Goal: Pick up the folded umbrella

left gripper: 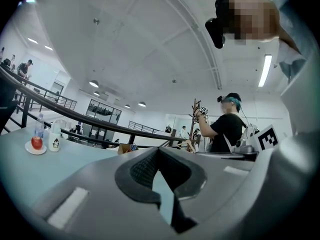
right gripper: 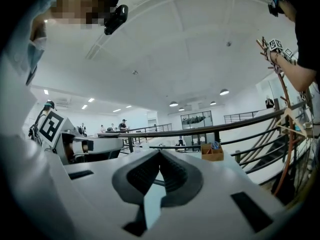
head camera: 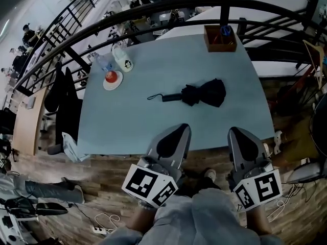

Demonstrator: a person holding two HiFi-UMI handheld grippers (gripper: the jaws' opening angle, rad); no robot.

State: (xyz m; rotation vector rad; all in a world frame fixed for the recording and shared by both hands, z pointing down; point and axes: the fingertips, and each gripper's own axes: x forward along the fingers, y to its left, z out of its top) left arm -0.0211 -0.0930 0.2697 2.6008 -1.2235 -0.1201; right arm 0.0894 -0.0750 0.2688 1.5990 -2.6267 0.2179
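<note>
The folded black umbrella (head camera: pixel 202 93) lies on the light blue table (head camera: pixel 133 116), its canopy bunched to the right and its handle (head camera: pixel 166 97) pointing left. My left gripper (head camera: pixel 181 128) and right gripper (head camera: pixel 236 131) hang side by side over the table's near edge, short of the umbrella. The tips of each pair of jaws meet, and nothing is between them. In the left gripper view the left gripper (left gripper: pixel 159 152) looks level across the table, and the right gripper (right gripper: pixel 160 155) does the same in its own view. The umbrella is hidden in both gripper views.
A wooden box (head camera: pixel 220 38) stands at the table's far edge. At the far left are a plate with a red apple (head camera: pixel 112 78), a white cup (head camera: pixel 123 59) and a water bottle (head camera: pixel 103 61). A black railing (head camera: pixel 153 11) runs behind the table. Another person (left gripper: pixel 227 129) stands off to the right.
</note>
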